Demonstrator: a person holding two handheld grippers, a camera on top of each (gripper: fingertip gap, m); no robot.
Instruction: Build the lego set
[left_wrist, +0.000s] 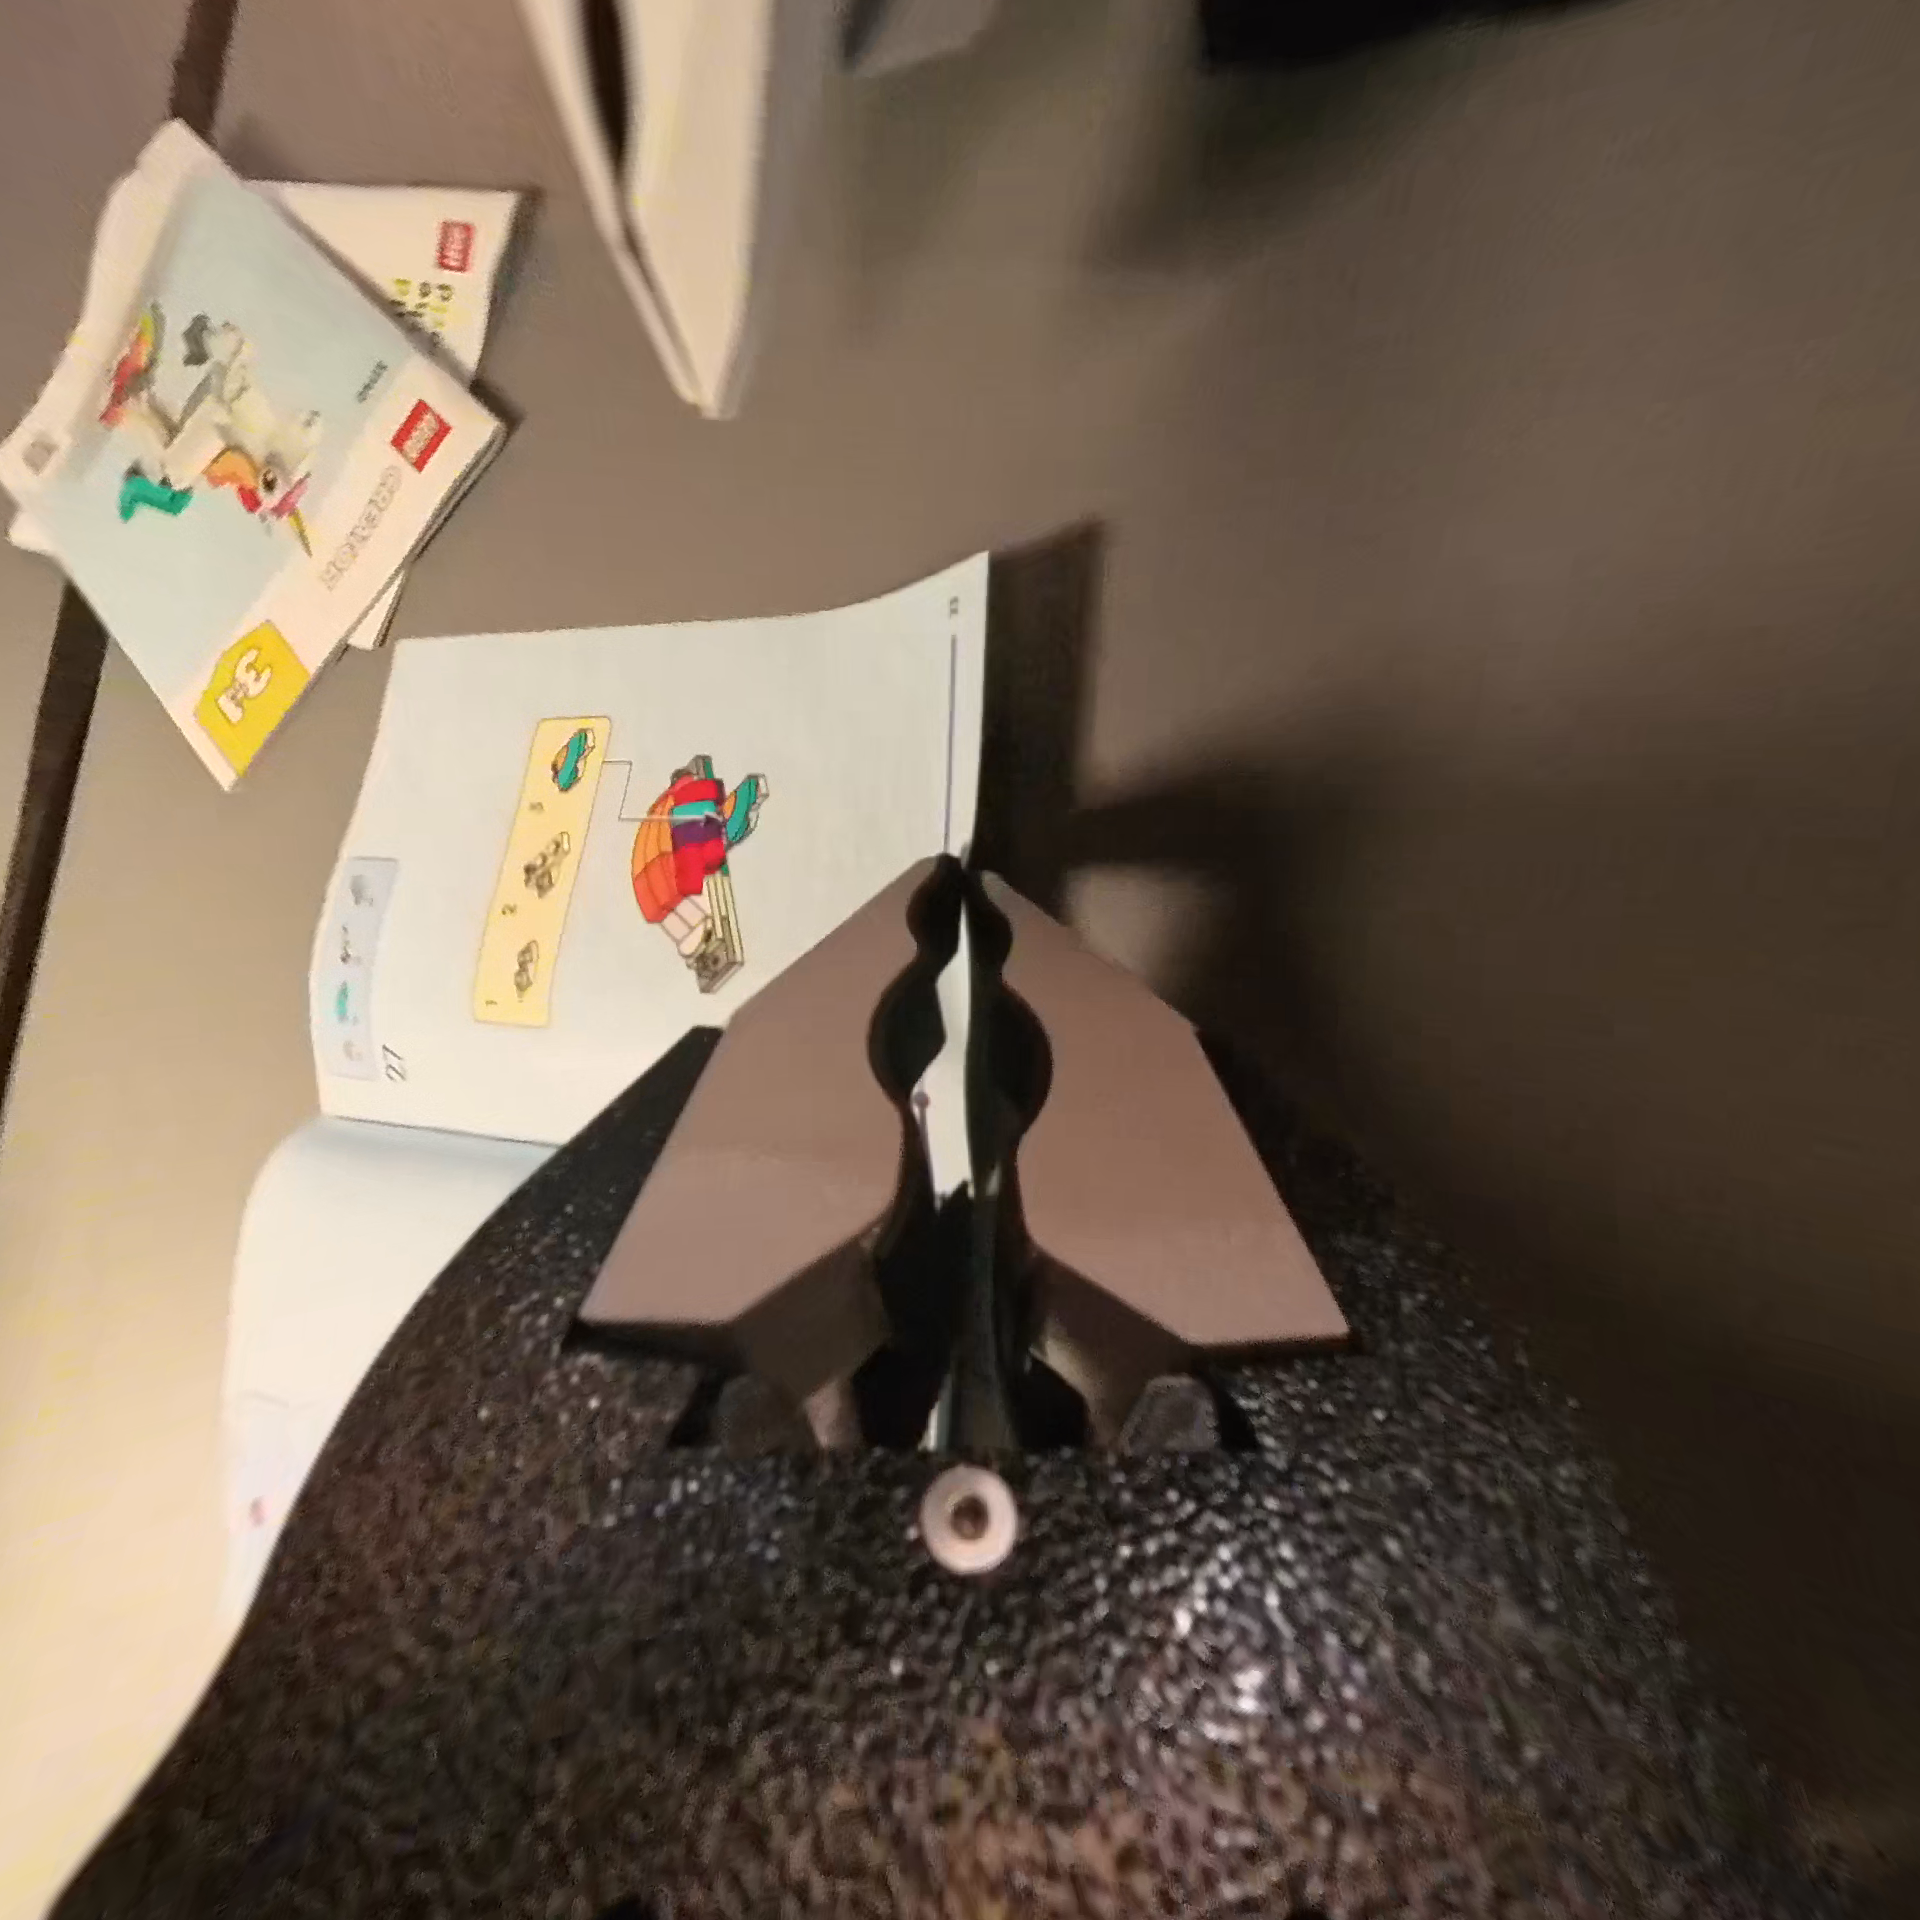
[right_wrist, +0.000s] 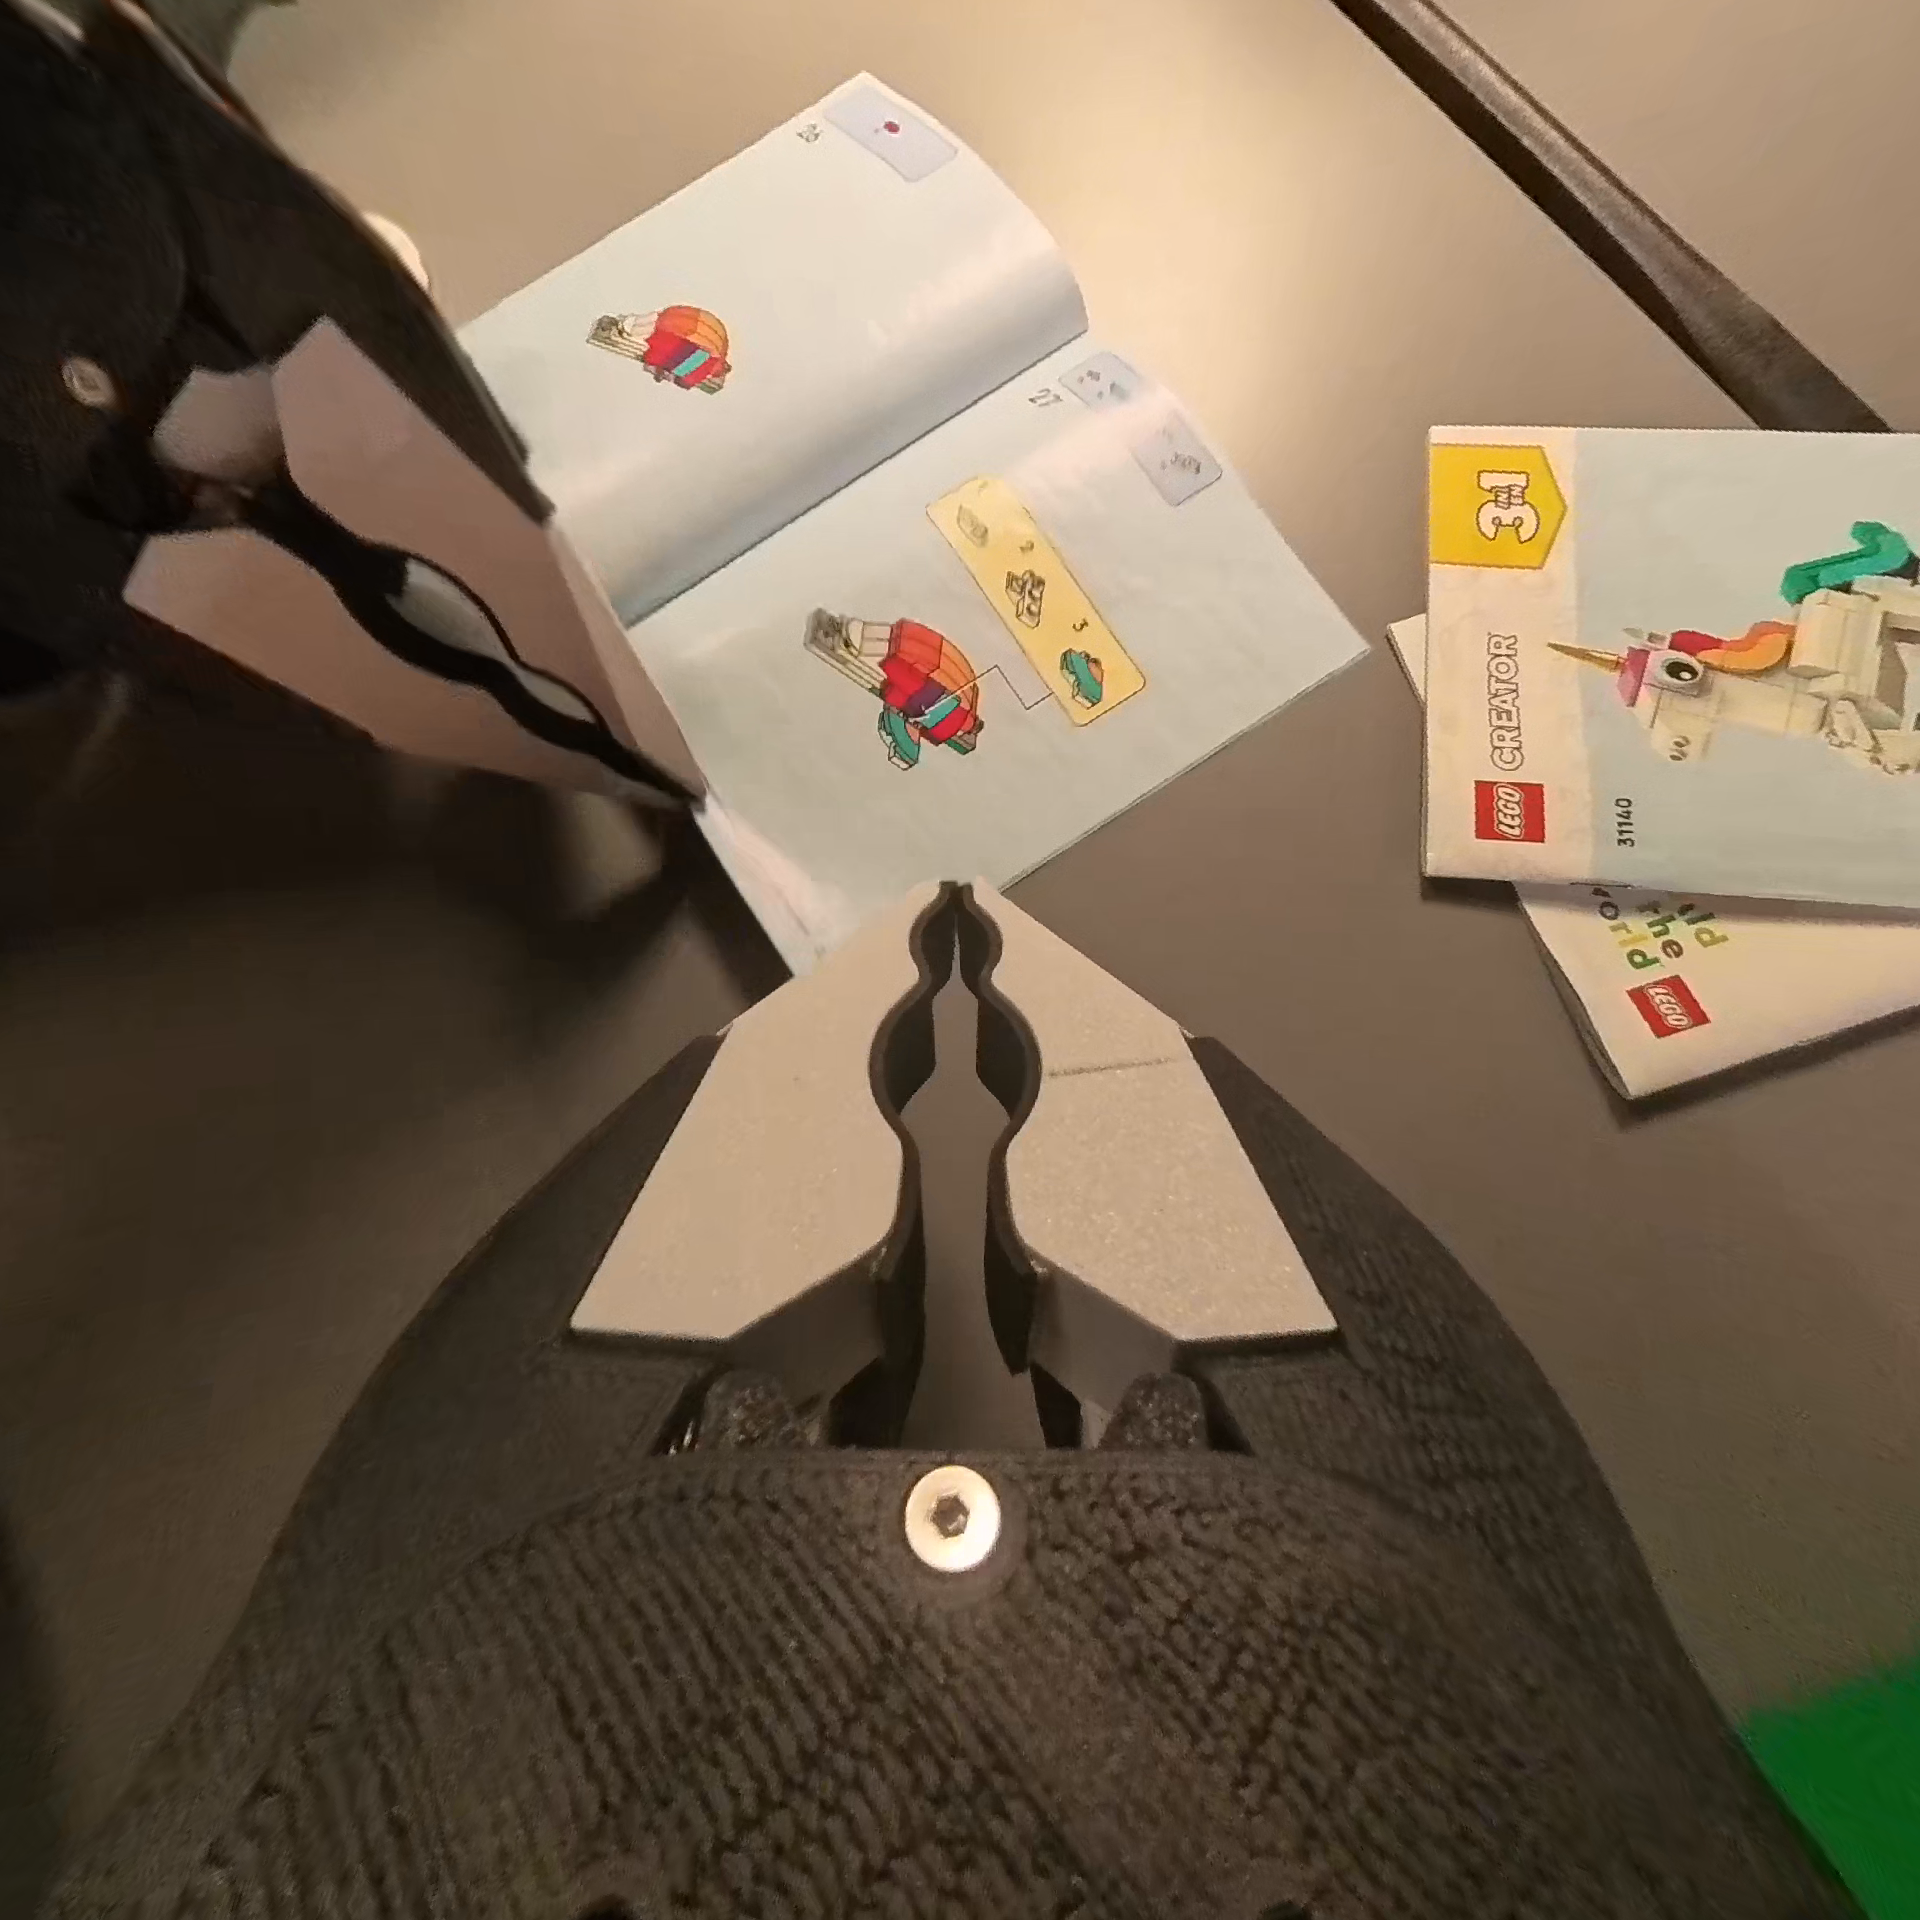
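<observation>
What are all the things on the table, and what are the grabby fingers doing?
Open instruction booklet: one, pale blue pages with colourful building pictures, lying flat mid-table.
Closed booklets: at least two, pale blue and white, stacked to one side of the open one, the top one with a yellow corner badge.
White object: one, blurred, beyond the booklets; cannot tell what it is.
Green patch: one, at the corner of the right wrist view; cannot tell what it is.
Table: one, dark grey-brown, with a darker rim.
Left gripper: grey fingers, shut on a page of the open booklet.
Right gripper: grey fingers, shut, holding nothing, at the booklet's near edge.
</observation>
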